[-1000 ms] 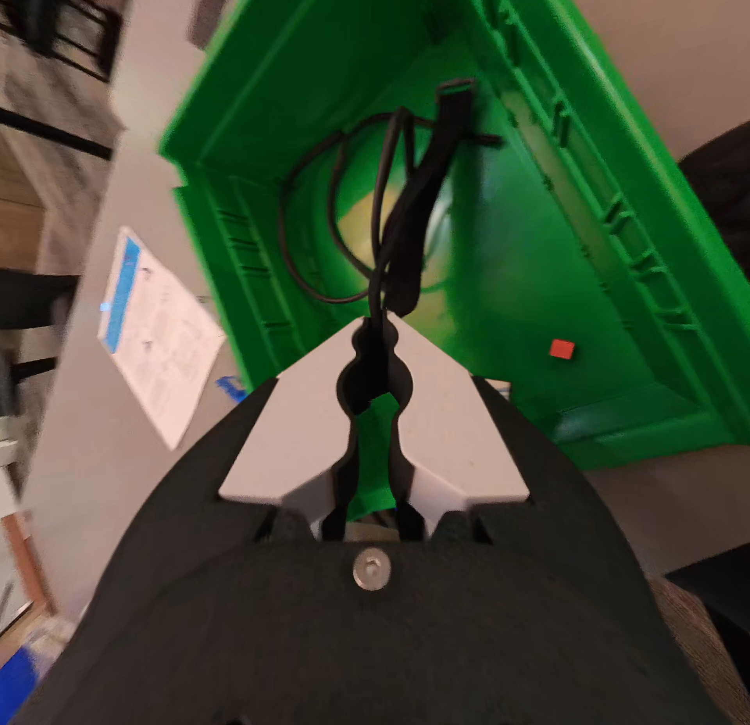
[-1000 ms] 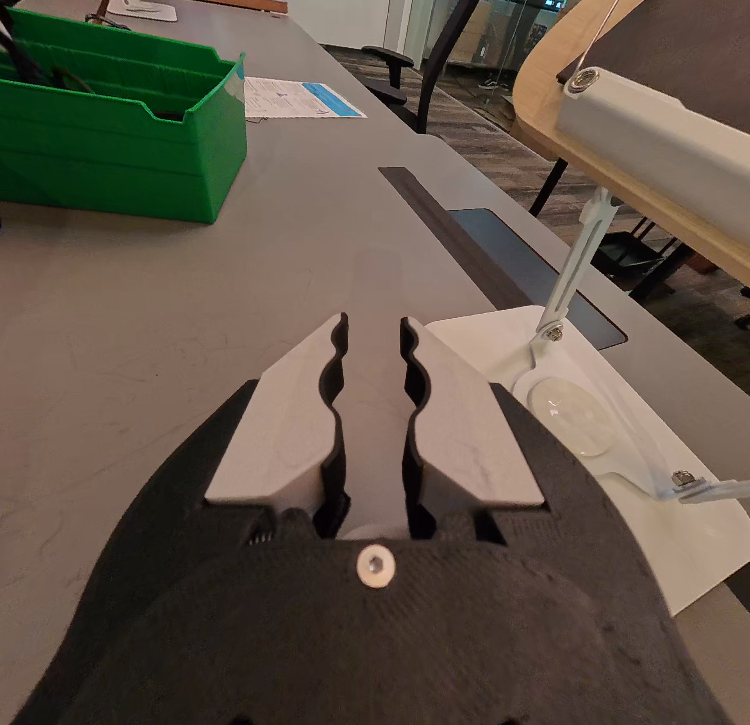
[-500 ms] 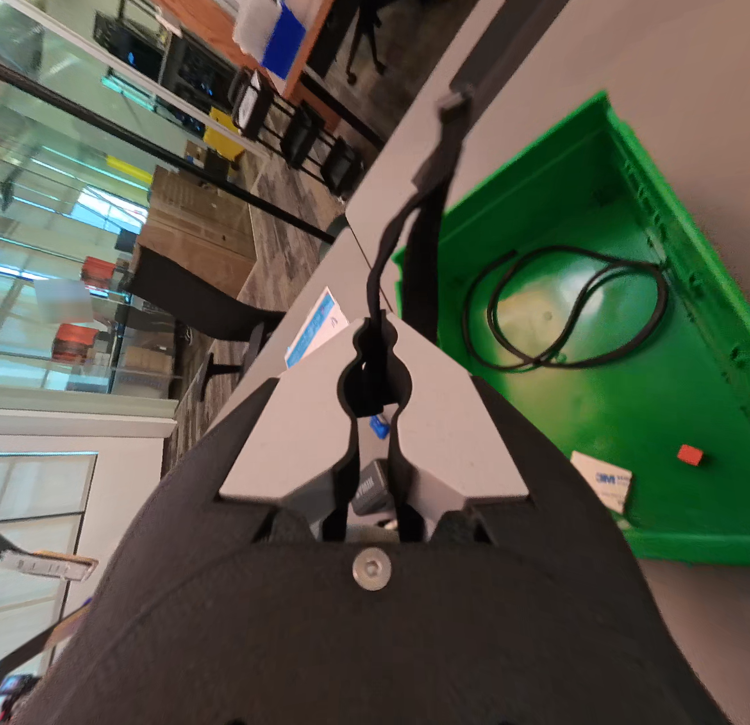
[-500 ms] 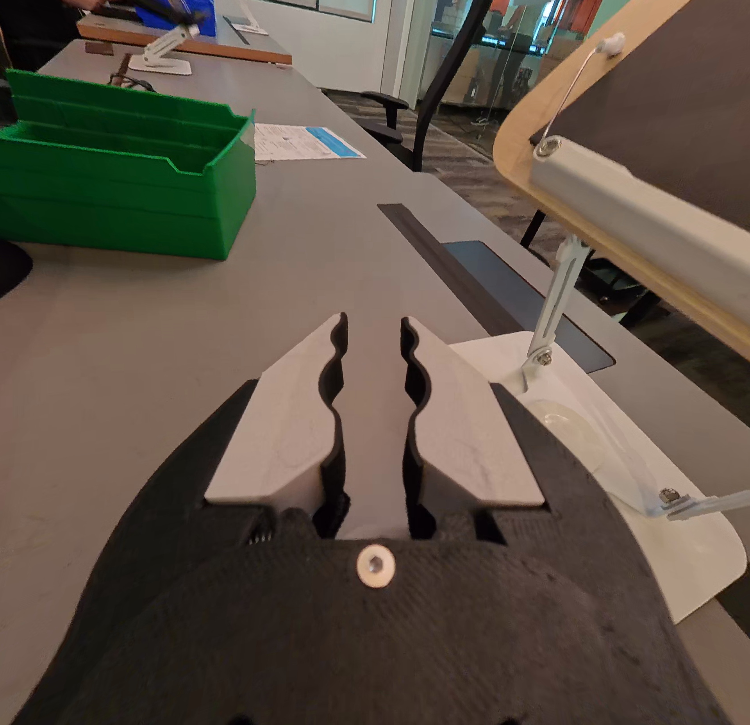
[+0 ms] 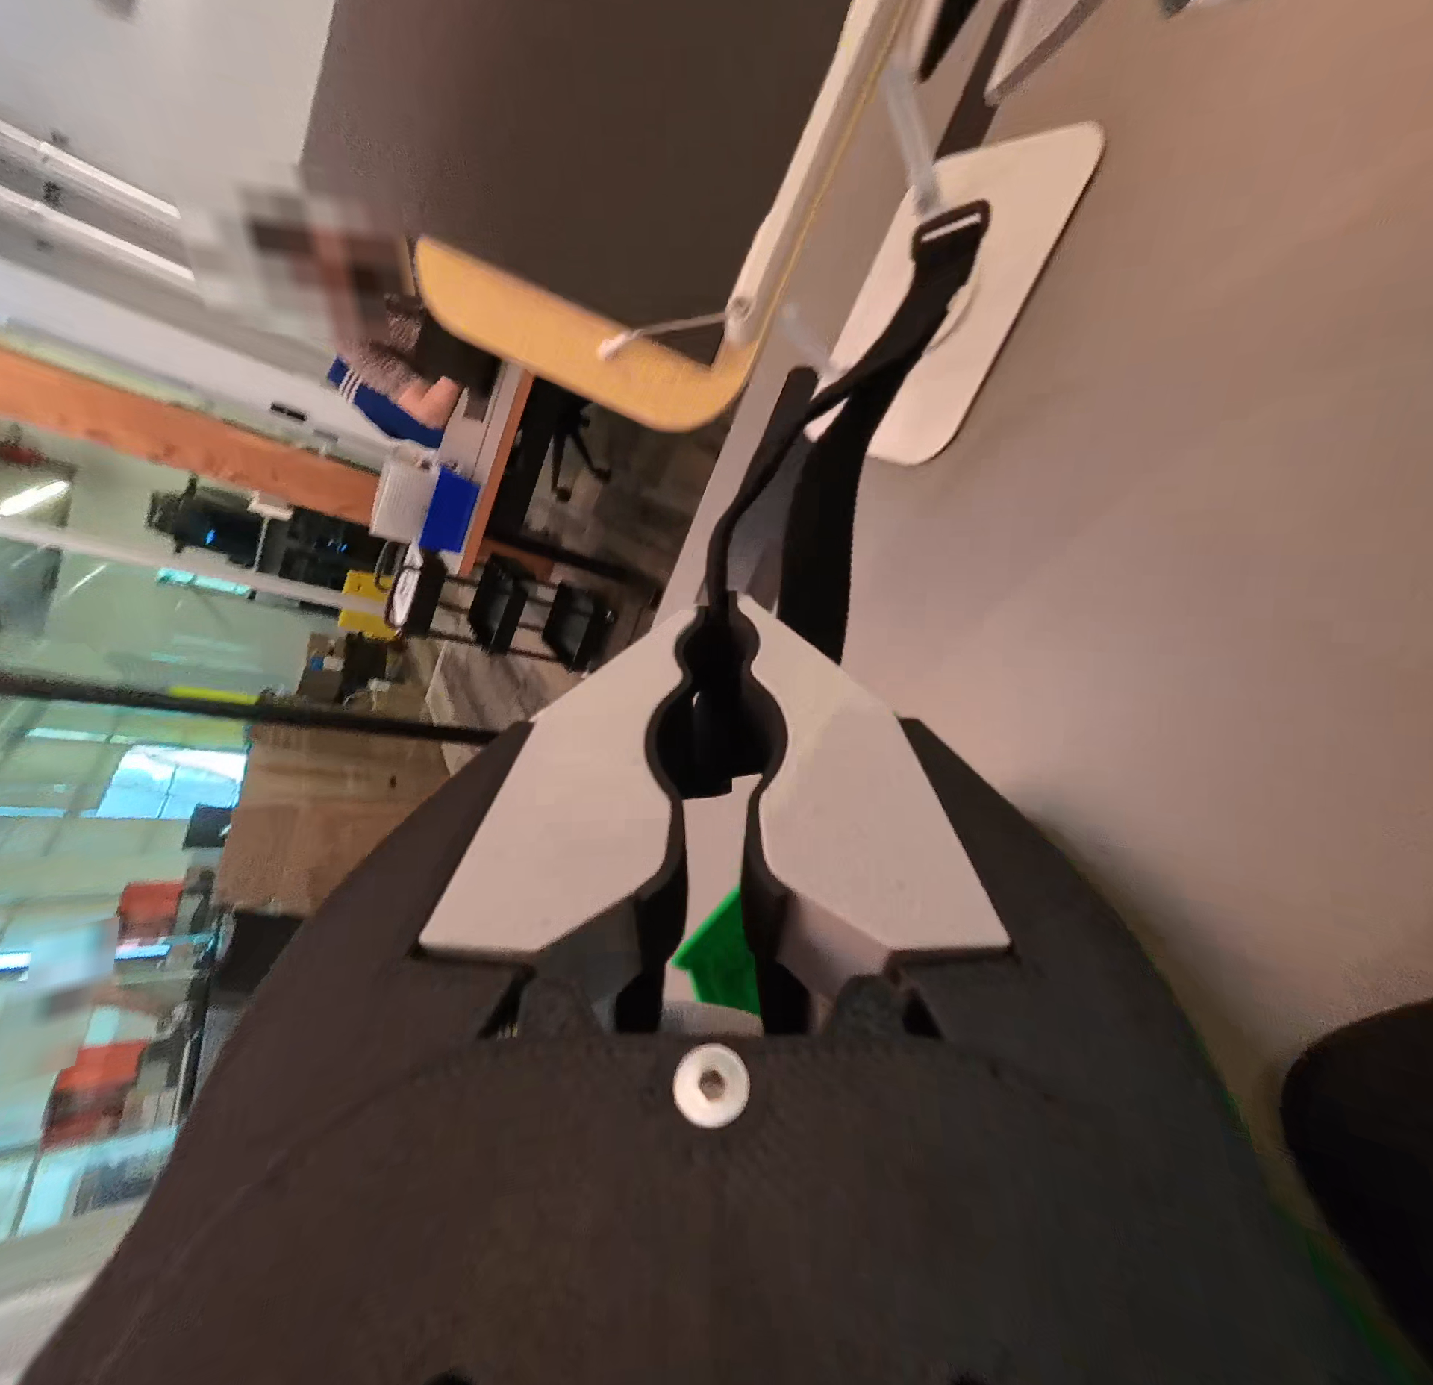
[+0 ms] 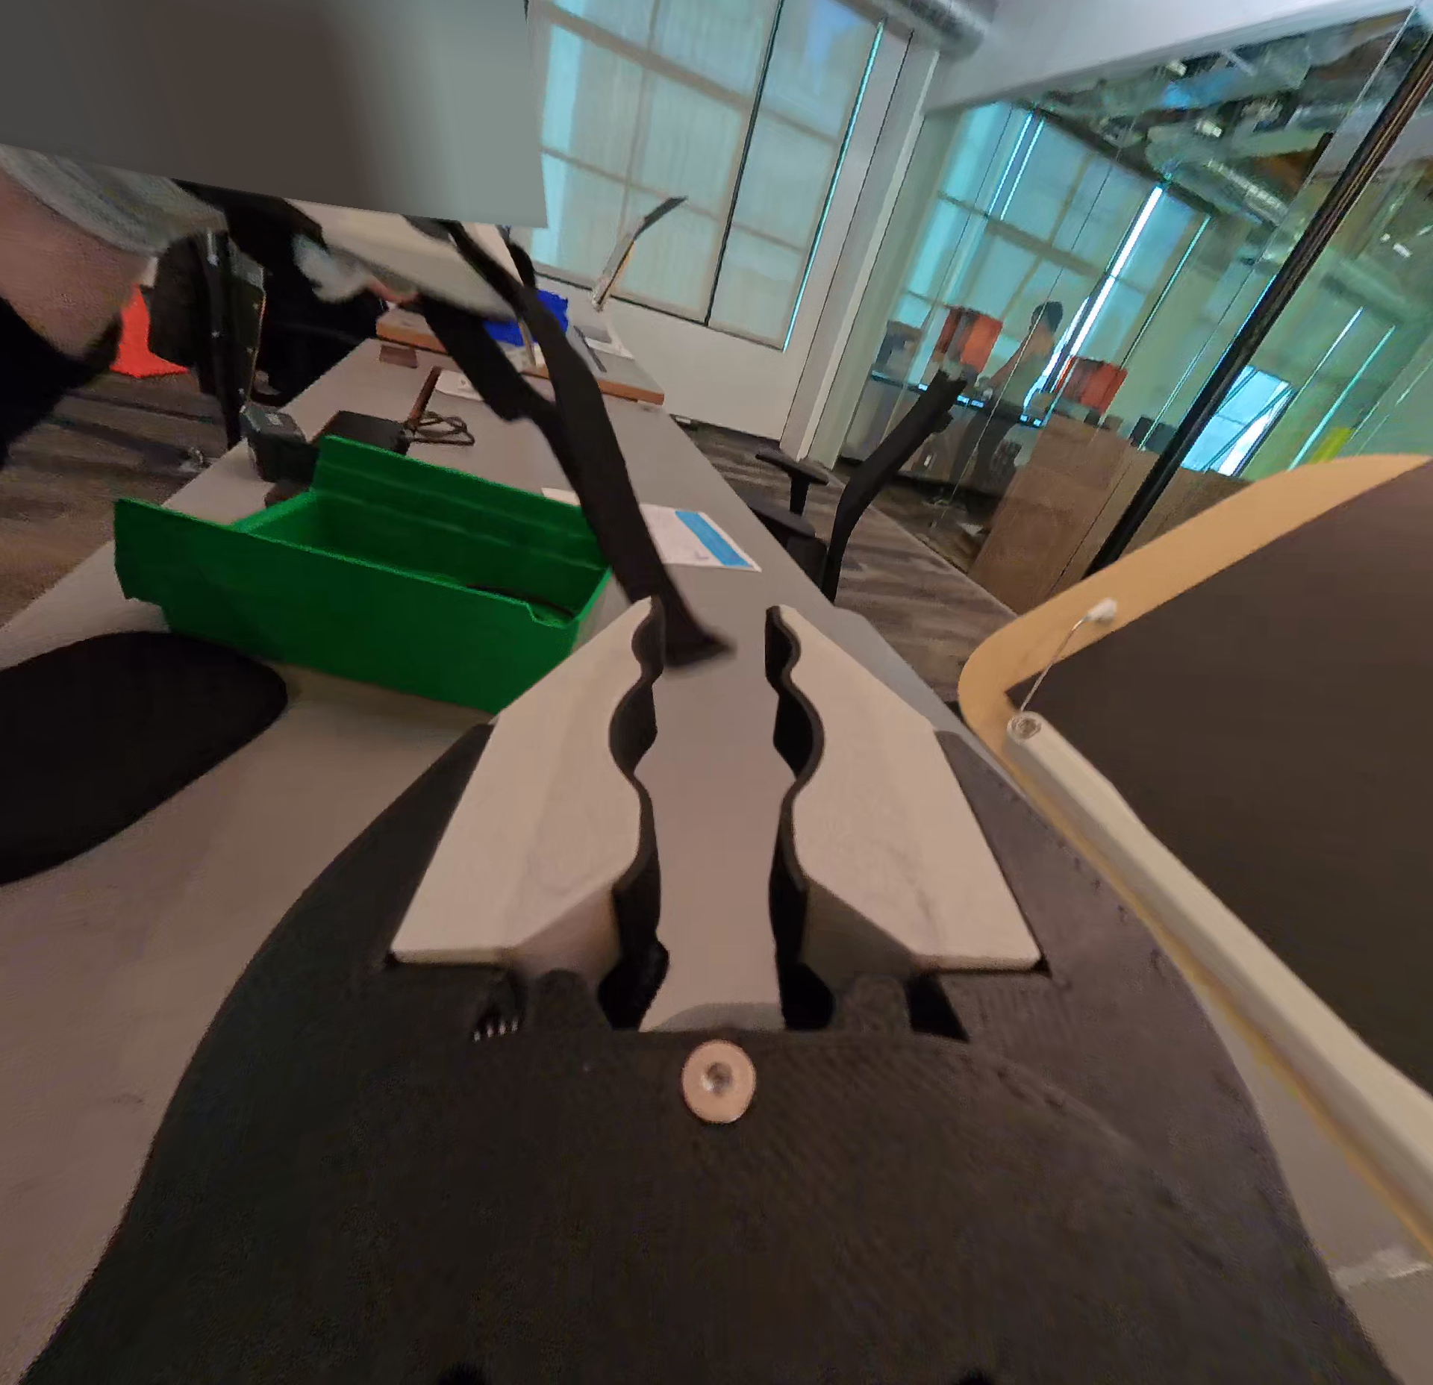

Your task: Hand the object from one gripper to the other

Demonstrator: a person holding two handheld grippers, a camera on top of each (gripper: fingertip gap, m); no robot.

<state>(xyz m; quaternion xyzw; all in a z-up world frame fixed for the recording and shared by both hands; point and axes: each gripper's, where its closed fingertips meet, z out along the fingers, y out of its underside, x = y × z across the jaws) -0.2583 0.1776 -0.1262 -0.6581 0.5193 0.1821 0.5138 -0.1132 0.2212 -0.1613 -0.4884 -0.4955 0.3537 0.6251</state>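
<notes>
A black strap (image 5: 845,448) with a buckle at its far end is pinched in my left gripper (image 5: 717,619), which is shut on it and holds it in the air above the grey table. In the right wrist view the strap (image 6: 589,448) hangs down from the left gripper's grey fingers (image 6: 419,266) at the upper left. Its lower end dangles just by the left fingertip of my right gripper (image 6: 709,619). The right gripper is open and empty, and the strap end is not between its pads.
A green bin (image 6: 349,596) stands on the table to the left, with a black pad (image 6: 116,735) in front of it and a paper sheet (image 6: 698,541) behind. A wood-edged dark divider (image 6: 1241,650) rises at the right. A white lamp base (image 5: 969,286) lies on the table. My right fingertips sit around 15 cm from my left ones.
My left gripper has lifted the strap out of the green bin and swung it away towards the right gripper. My right gripper has tilted up and turned left, so the strap end hangs at its fingertips.
</notes>
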